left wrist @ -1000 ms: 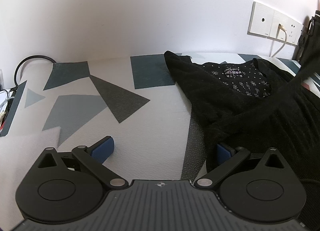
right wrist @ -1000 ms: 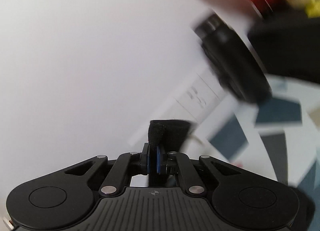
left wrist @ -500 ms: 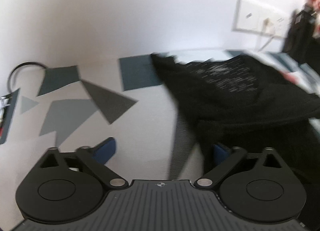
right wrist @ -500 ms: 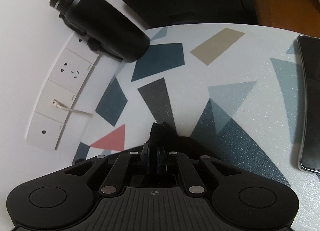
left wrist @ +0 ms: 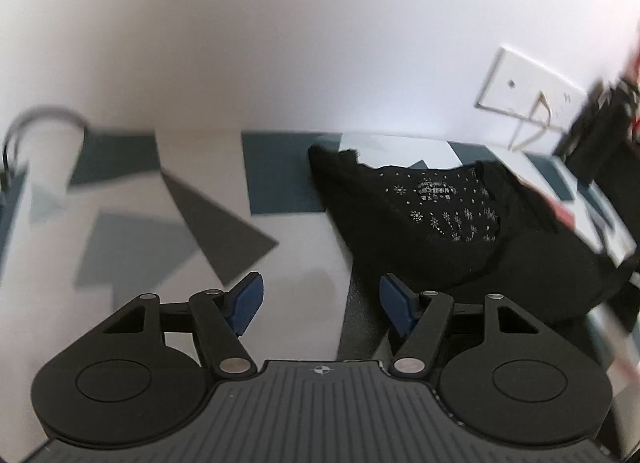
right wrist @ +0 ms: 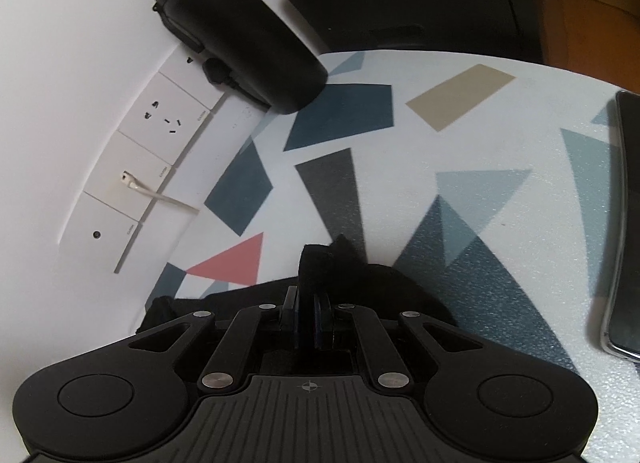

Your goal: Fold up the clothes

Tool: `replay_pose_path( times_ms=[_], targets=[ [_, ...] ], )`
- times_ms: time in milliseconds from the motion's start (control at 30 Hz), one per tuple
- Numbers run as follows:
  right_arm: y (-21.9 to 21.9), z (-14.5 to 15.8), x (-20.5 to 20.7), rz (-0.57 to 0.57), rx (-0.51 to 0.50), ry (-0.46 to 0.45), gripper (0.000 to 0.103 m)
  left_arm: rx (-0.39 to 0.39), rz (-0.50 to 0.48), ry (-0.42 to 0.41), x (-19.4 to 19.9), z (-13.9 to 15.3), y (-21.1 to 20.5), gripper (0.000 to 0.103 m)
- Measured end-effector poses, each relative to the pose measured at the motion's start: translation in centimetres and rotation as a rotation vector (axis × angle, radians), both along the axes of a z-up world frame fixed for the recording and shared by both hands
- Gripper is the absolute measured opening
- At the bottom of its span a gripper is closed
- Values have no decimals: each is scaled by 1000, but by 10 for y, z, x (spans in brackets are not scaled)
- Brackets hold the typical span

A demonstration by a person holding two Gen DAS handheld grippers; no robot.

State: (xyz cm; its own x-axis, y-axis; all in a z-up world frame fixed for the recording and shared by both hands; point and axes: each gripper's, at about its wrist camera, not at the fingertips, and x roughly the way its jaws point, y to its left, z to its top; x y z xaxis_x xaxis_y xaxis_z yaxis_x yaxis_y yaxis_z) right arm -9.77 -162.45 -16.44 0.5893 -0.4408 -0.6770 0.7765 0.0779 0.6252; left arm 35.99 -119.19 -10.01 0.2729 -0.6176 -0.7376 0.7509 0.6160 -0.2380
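A black sweater (left wrist: 448, 223) with a white-dotted inner neck lies on the patterned table cover at the right of the left wrist view. My left gripper (left wrist: 320, 301) is open and empty, low over the cover just left of the sweater's edge. My right gripper (right wrist: 306, 311) is shut on a fold of the black sweater (right wrist: 320, 263), held low over the cover near the wall. More of the sweater bunches under and behind its fingers.
A black bottle (right wrist: 236, 27) lies against the wall by a white socket strip (right wrist: 136, 159) with a plugged white cable. A dark phone (right wrist: 624, 223) lies at the right edge. A black cable (left wrist: 24, 131) loops at the far left.
My right gripper has swung down from facing the wall to low over the cover, still holding the black fabric. The left gripper has shifted a little and its jaws have narrowed somewhat.
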Motion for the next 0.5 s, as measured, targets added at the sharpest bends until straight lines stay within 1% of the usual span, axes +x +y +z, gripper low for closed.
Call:
replay_pose_path(
  times_ms=[67,100,133,233,267,333,400,433,467,500],
  targets=[
    [0,-2,-2,5,-3,12,6,-43,5,14,5,5,-5,63],
    [0,-3,-2,8,-3,16,6,-68,-14,12,6,10,-12,50],
    [0,-4,-1,8,-3,17,6,-69,-44,9,6,12,-22,41],
    [0,-5,3,12,-1,15,6,-36,-141,-1,5,14,-58,41],
    [-1,-5,5,15,-2,12,6,-16,-149,17,7,11,-68,41],
    [0,-3,9,26,-13,7,6,21,-136,78,14,-1,-84,41],
    [0,0,12,38,-30,5,6,32,-108,119,19,-9,-92,41],
    [0,1,13,43,-38,5,6,32,-95,131,20,-12,-94,32],
    [0,2,14,46,-41,5,6,25,-89,140,20,-13,-94,17],
    [0,2,15,49,-42,5,6,10,-90,140,21,-12,-91,4]
  ],
)
